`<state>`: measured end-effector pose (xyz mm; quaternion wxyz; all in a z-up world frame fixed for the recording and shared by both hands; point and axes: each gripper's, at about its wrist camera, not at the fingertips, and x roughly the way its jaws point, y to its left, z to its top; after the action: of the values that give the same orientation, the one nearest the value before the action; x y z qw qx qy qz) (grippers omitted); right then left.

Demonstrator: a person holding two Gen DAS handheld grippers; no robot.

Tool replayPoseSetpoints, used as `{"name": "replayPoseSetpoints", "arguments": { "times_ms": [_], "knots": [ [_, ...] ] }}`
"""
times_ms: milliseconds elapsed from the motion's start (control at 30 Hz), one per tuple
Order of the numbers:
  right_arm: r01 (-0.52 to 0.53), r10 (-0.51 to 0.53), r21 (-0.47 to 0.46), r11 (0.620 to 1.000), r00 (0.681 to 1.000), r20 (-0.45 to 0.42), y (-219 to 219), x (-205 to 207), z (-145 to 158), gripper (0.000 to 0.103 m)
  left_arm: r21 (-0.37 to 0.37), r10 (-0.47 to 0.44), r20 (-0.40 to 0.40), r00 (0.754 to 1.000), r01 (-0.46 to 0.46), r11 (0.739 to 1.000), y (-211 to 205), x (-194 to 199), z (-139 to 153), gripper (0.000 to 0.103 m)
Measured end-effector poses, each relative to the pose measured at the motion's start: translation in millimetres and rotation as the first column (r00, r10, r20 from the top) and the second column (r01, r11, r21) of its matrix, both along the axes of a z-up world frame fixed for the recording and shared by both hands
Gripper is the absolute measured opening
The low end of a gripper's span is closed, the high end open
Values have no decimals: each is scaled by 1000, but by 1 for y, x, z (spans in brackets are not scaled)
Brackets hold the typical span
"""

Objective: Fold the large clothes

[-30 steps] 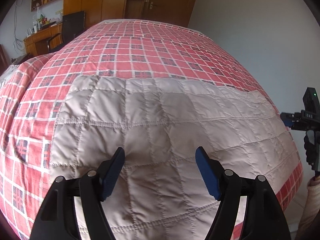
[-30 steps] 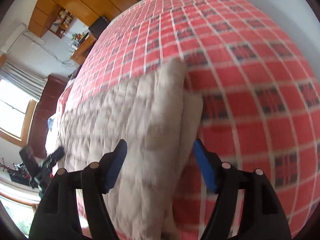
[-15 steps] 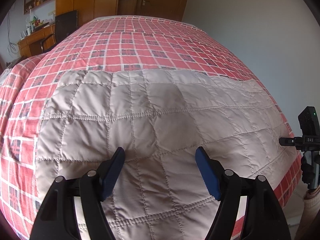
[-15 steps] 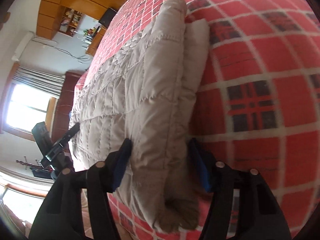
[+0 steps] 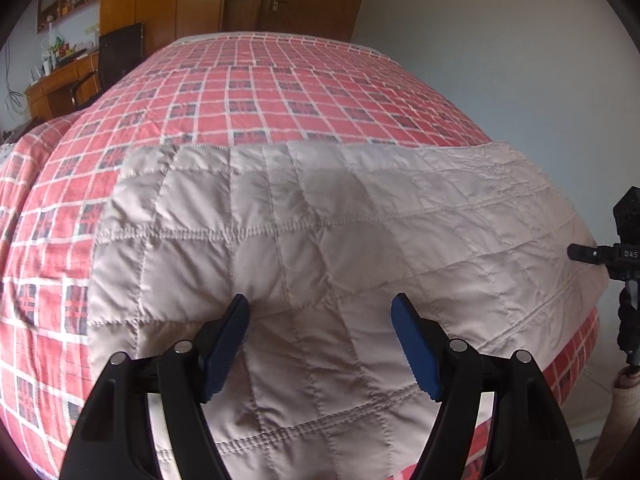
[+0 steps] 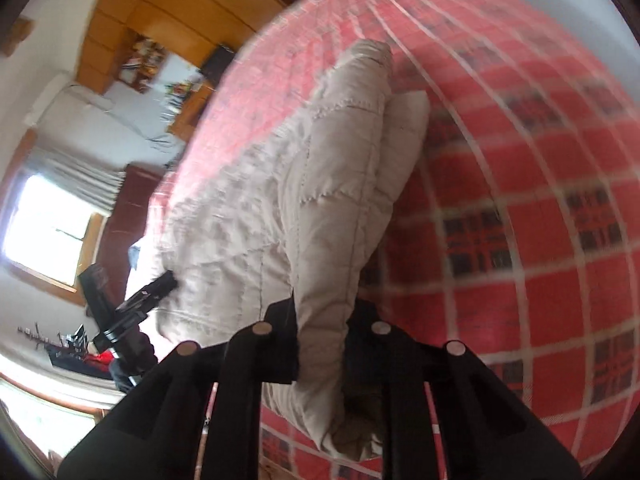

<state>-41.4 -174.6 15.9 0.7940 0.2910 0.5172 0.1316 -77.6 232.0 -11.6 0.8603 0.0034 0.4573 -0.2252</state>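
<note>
Quilting pinched at the near right end: right hand-held gripper (image 6: 322, 344) clamped on the folded edge of the beige quilted garment (image 6: 280, 208). Left hand-held gripper (image 5: 320, 340) spread wide over the same garment (image 5: 320, 240) near the bed's foot edge, gripping nothing. Slick, thick layers; likely to slide from a one-sided pull and skew the fold. Beyond, plenty of bare red plaid bedspread (image 5: 280, 92) toward the far edge.
</note>
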Motion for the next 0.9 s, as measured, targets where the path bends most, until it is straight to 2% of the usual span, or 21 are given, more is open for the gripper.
{"name": "replayPoseSetpoints", "arguments": {
  "times_ms": [100,200,333,433,567,667,767,900],
  "knots": [
    [17,-16,13,1000,998,-54,-2,4,-23,16,12,-21,15,1000,21,1000,-2,-2,-6,74],
    [27,-26,21,999,998,-55,-2,4,-23,16,24,-33,27,999,32,999,-3,-4,-9,74],
    [26,-28,-38,999,999,-39,13,6,0,15,22,-33,18,999,33,999,-3,-3,-9,74],
    [8,-7,-86,996,1000,17,29,7,30,15,16,-32,8,999,32,999,-2,-1,-7,75],
    [-60,77,-150,987,991,112,69,13,78,15,-22,-37,-18,999,36,999,3,4,-3,75],
    [-140,176,-211,967,971,163,114,20,105,15,-90,-43,-51,998,38,995,12,9,3,75],
    [-227,278,-272,935,946,168,156,27,112,15,-169,-50,-87,995,35,985,23,14,10,75],
    [-325,381,-315,892,914,137,198,39,104,16,-217,-47,-86,995,27,976,36,17,24,75]
  ]
}}
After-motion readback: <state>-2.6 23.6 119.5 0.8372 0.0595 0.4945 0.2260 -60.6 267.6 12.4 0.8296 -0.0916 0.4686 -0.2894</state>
